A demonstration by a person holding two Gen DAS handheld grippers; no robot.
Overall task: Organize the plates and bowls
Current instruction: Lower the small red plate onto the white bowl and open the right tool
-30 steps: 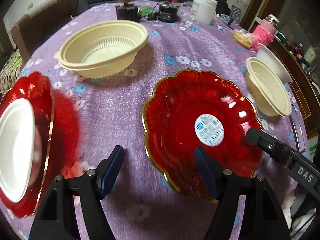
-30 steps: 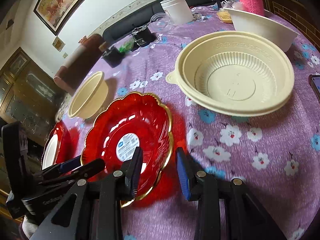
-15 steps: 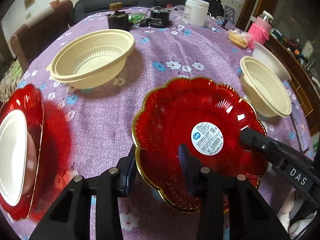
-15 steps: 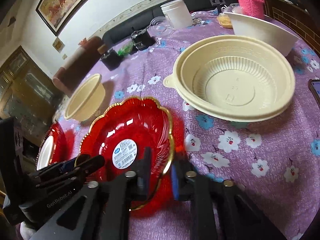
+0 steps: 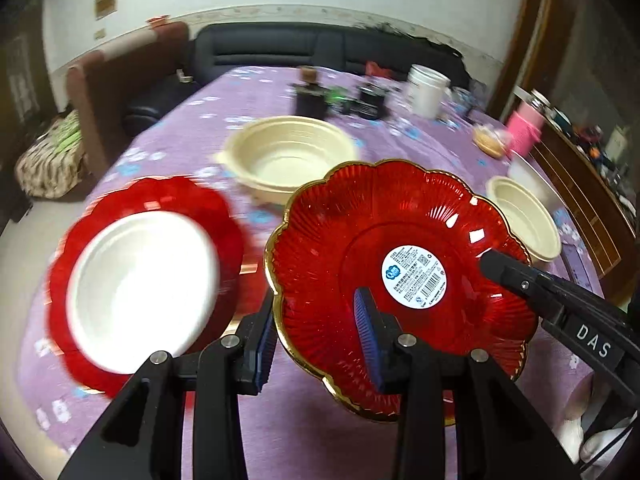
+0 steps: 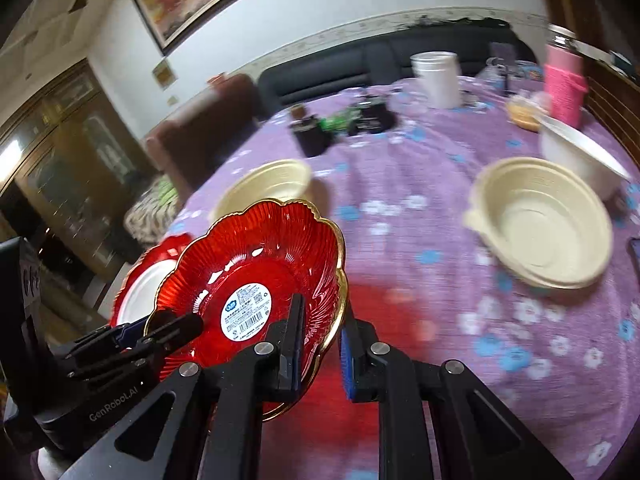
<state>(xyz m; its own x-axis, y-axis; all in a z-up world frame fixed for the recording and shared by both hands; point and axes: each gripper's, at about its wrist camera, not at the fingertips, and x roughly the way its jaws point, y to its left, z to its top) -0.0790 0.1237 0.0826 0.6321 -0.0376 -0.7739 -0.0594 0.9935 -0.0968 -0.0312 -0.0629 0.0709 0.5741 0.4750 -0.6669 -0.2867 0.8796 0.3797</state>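
The red scalloped plate was held off the bench, tilted, with both tongs clamped on its gilt rim. The left tongs were closed on the near edge, one pad inside the dish and one outside; the right tongs were closed likewise on the opposite side of the rim. A second red plate carrying a white plate lay just beside it on the left, and it was judged that the lifted plate was meant to be stacked there. Two cream bowls stood further back, well apart from each other.

For the step to be done well, both grips would have to be kept firm, since glossy ribbed plastic could slip. The plate would best be levelled, centred over the stack and lowered until seated, and only then released, one side at a time.
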